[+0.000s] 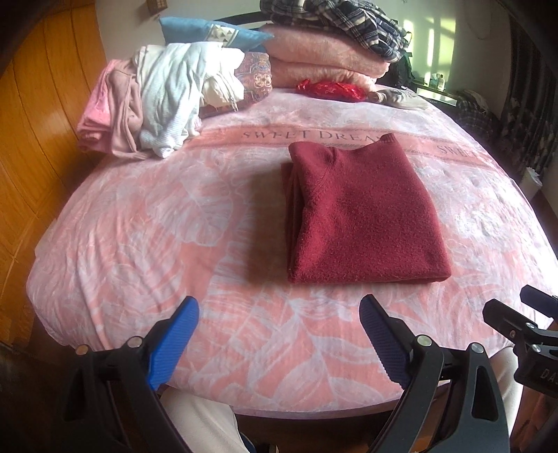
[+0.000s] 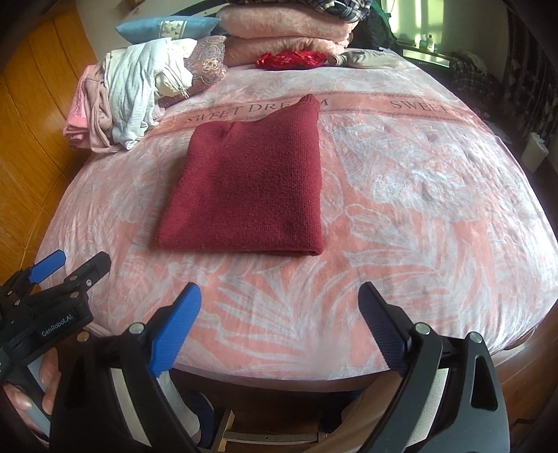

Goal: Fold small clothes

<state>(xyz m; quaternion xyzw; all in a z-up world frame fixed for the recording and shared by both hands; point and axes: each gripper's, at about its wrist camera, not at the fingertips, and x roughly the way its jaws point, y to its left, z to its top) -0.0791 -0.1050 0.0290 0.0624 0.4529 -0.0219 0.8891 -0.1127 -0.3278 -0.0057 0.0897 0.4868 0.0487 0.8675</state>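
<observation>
Two handheld grippers hang over the near edge of a bed, both with their blue-padded jaws spread wide and nothing between them: the left gripper (image 1: 279, 334) and the right gripper (image 2: 279, 324) sit side by side, clear of the cloth. A person's hand (image 2: 24, 393) grips the handle of the left tool. Ahead of them, a dark red sweater (image 1: 362, 212) lies folded into a neat rectangle on the pink leaf-patterned bedspread (image 1: 139, 223), near the middle of the bed, its far end overlapping a band printed with "SWEET DREAM". At the far left corner sits a loose heap of pale clothes (image 1: 157, 101), white and pink. Along the far edge, folded pink blankets (image 1: 321, 52) are stacked under a plaid garment (image 1: 341, 21), with a blue cushion (image 1: 209, 31) beside them.
</observation>
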